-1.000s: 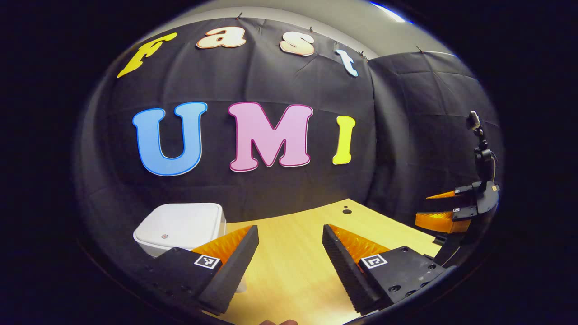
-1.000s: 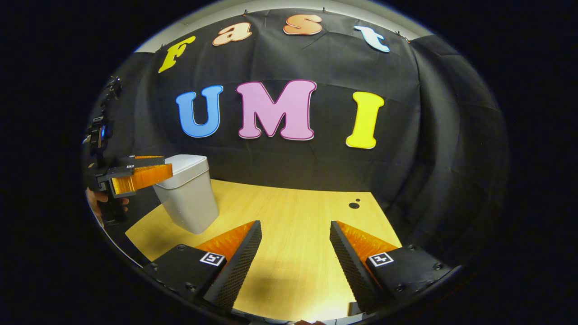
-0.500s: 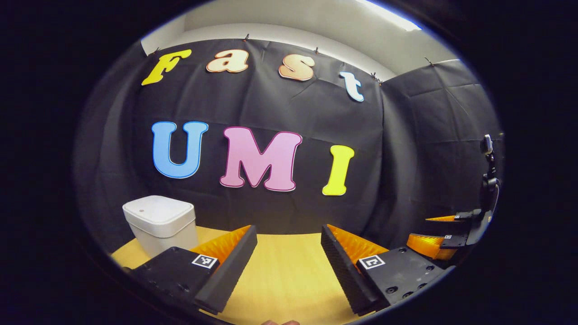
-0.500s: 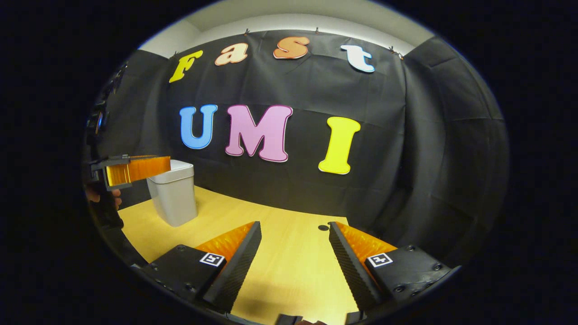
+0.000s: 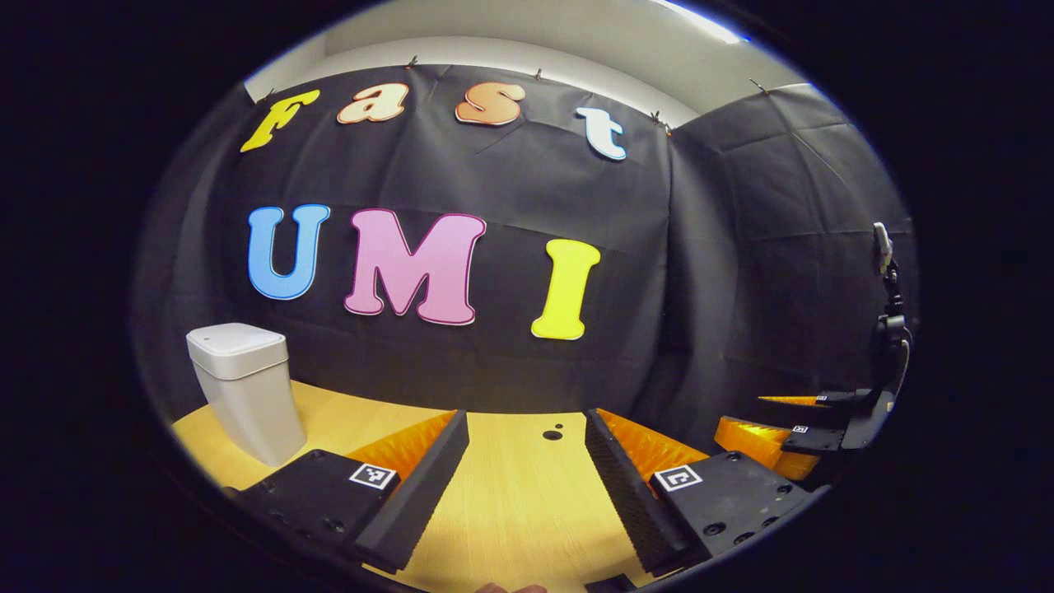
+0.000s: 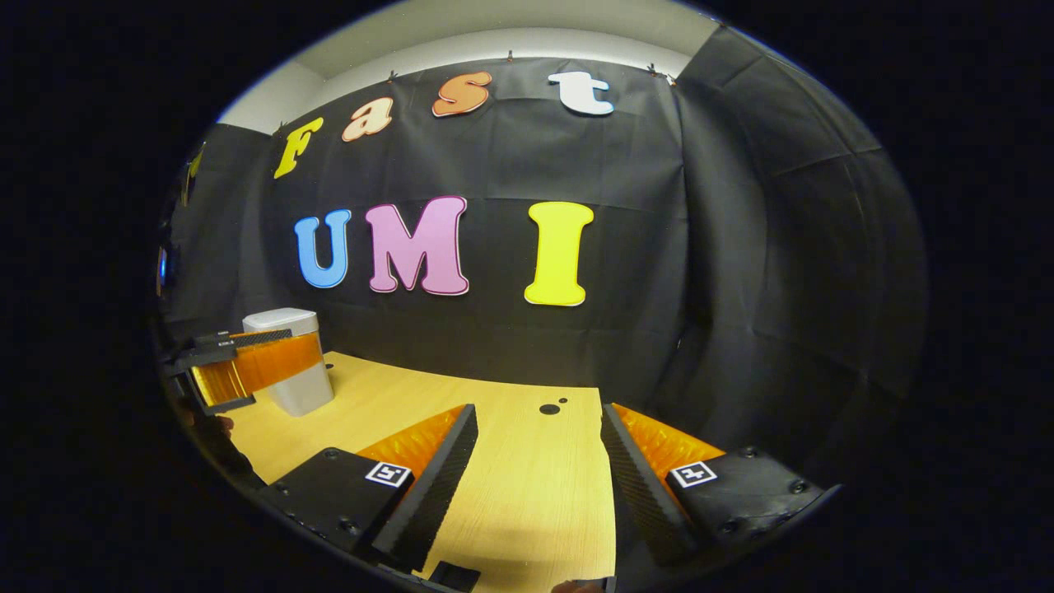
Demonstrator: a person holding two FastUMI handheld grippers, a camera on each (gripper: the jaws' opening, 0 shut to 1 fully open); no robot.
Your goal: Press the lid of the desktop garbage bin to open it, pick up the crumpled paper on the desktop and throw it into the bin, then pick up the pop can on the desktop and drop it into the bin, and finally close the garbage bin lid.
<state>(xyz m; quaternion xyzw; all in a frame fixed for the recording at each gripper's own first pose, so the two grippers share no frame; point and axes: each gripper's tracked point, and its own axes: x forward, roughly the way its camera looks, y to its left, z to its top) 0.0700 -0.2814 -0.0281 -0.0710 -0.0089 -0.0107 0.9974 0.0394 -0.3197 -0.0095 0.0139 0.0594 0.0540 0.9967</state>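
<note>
Bin [image 5: 244, 387] stands lid-down at the desk's [image 5: 510, 502] far left; left gripper [image 5: 527, 469] and right gripper [image 6: 539, 461] both gape, holding nothing; rigid light plastic, I'd guess, so press the lid top gently

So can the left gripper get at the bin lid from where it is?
Probably yes. The left gripper is open and empty, and the bin stands upright, lid closed, on bare table off to its left.
</note>
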